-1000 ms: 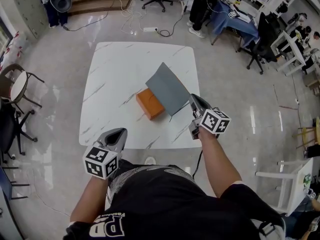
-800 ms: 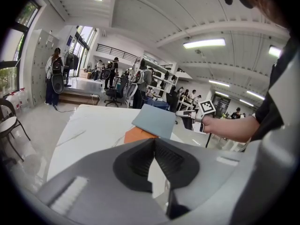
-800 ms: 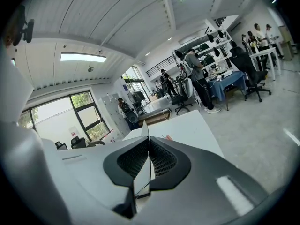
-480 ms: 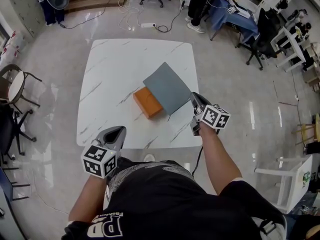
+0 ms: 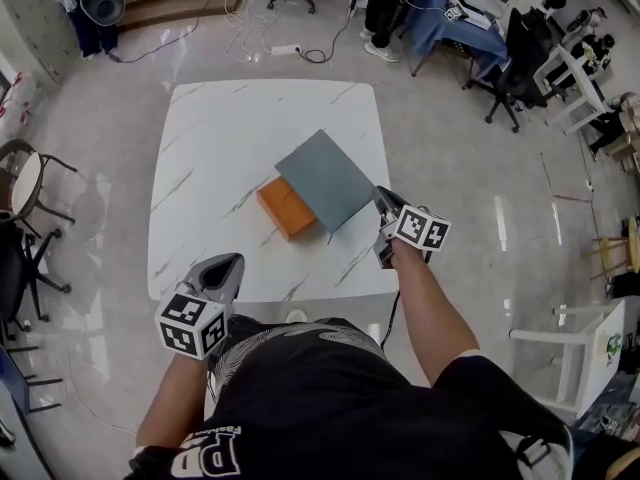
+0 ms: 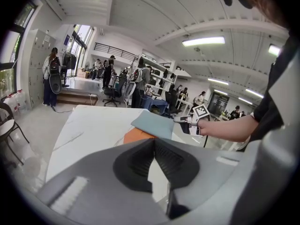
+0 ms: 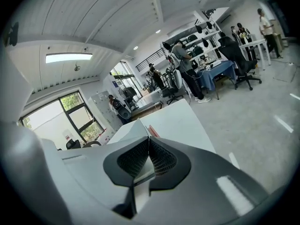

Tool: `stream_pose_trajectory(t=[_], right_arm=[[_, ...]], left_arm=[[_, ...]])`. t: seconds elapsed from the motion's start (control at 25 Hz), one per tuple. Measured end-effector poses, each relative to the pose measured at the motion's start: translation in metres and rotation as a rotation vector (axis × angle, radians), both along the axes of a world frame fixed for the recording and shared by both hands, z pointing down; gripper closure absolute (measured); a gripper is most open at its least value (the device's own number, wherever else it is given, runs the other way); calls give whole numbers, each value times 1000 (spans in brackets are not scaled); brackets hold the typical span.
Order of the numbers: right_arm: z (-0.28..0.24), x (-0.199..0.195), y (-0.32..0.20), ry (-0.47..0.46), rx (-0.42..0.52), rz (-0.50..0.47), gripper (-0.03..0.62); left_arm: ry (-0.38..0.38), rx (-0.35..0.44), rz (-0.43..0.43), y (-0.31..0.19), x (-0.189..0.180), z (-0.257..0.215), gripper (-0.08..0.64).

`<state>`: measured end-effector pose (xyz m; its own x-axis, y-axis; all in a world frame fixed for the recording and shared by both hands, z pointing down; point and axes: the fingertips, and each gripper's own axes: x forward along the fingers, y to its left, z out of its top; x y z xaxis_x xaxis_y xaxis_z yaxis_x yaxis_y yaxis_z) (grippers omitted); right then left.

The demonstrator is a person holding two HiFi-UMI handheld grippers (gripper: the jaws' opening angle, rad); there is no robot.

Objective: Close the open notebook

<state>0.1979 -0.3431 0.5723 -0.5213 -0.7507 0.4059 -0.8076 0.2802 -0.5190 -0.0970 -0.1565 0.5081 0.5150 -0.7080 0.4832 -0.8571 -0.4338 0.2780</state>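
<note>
An orange notebook [image 5: 285, 209] lies open near the middle of the white marble table [image 5: 210, 138]. Its grey cover [image 5: 325, 178] is raised at a slant over the orange body. My right gripper [image 5: 379, 197] is shut on the cover's near right corner, at the table's right edge. In the right gripper view the cover [image 7: 136, 128] runs up from the closed jaws of the right gripper [image 7: 149, 138]. My left gripper [image 5: 228, 265] hovers shut and empty off the table's near left edge. From the left gripper view, past the closed left gripper [image 6: 153, 140], the cover [image 6: 154, 124] shows with the right gripper [image 6: 180, 119] at its corner.
Chairs [image 5: 20, 183] stand on the floor at the left. Office chairs, desks and people [image 5: 520, 58] fill the far right. Cables and a power strip [image 5: 285, 50] lie on the floor beyond the table. A white table [image 5: 590, 338] stands at the right.
My right gripper has sunk a little with the cover's corner, and the grey cover now slants lower over the orange body. The left gripper has stayed where it was.
</note>
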Motion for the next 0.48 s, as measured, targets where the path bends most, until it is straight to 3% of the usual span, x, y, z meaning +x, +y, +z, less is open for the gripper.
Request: stream_pose_trajectory(t=[0.48], right_arm=[[37, 9, -5, 14, -92, 20, 584]], left_arm=[[-4, -6, -13, -1, -2, 2, 502]])
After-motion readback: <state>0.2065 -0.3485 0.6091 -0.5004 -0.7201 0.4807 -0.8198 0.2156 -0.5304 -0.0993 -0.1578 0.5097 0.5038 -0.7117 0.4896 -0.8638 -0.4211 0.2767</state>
